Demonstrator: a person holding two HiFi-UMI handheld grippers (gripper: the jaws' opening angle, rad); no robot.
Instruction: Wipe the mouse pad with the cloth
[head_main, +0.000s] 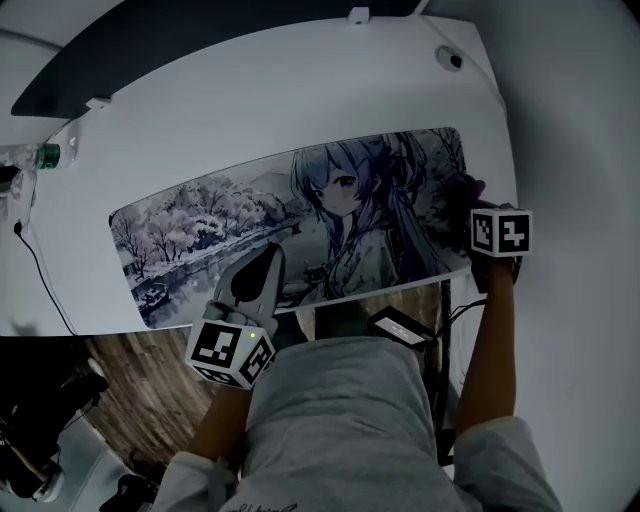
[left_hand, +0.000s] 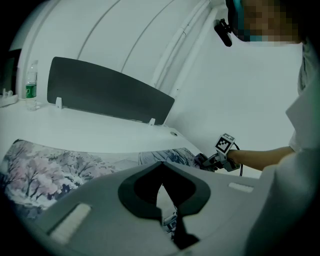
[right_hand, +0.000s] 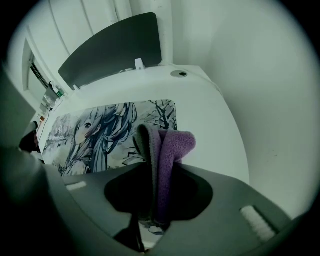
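A long mouse pad (head_main: 200, 230) printed with an anime figure and blossoming trees lies across the white desk (head_main: 300, 100). My right gripper (head_main: 478, 212) is at the pad's right end, shut on a folded purple cloth (right_hand: 167, 147) that sticks out past its jaws. In the head view the cloth (head_main: 463, 188) shows dark over the pad's right edge. My left gripper (head_main: 266, 260) sits over the pad's front edge near the middle, jaws together with nothing between them. The left gripper view shows the pad (left_hand: 45, 170) ahead and the right gripper (left_hand: 214, 161) further off.
A dark panel (head_main: 200, 40) stands along the desk's back edge. A water bottle (head_main: 40, 155) and a black cable (head_main: 40, 270) are at the far left. A round grommet (head_main: 452, 58) sits at the back right corner. A white wall runs along the right.
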